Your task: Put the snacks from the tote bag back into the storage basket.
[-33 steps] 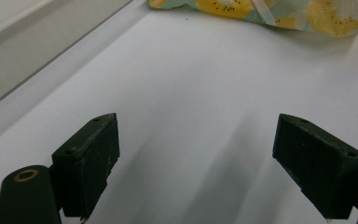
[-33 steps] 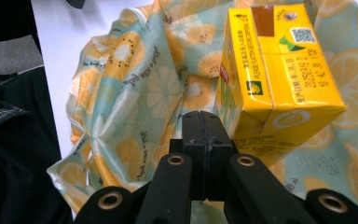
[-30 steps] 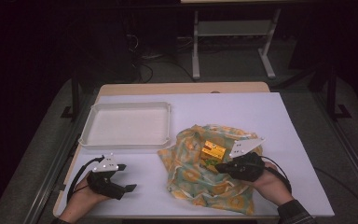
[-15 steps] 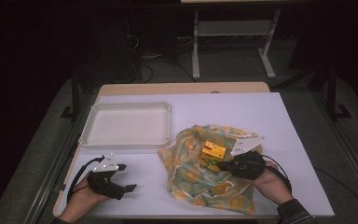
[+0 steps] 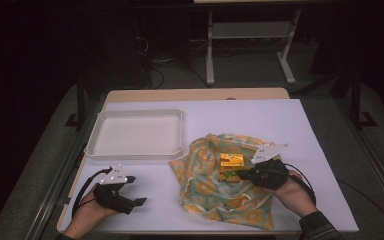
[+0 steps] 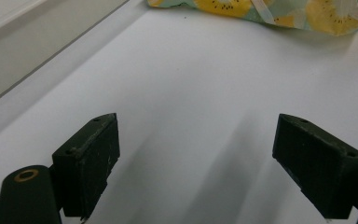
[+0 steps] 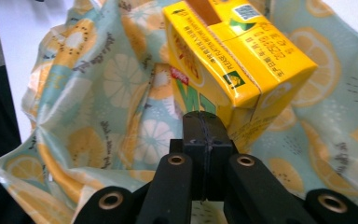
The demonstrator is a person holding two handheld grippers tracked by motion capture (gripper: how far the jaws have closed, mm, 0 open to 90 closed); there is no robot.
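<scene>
Meanwhile, the right gripper [image 7: 204, 128], jaws together, noses the yellow carton [image 5: 231, 161] lying on the patterned cloth [image 5: 207, 187] near the table's front edge; the left gripper [image 6: 209, 161] rests spread apart, and the white tray [image 5: 136, 152] is empty, suggesting an early stage.

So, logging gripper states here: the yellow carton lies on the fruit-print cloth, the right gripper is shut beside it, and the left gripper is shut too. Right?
Not quite. The left gripper is open: the left gripper view shows its jaws wide apart over the white table. The rest holds: the yellow carton lies on the fruit-print cloth, and the right gripper is shut beside it.
</scene>
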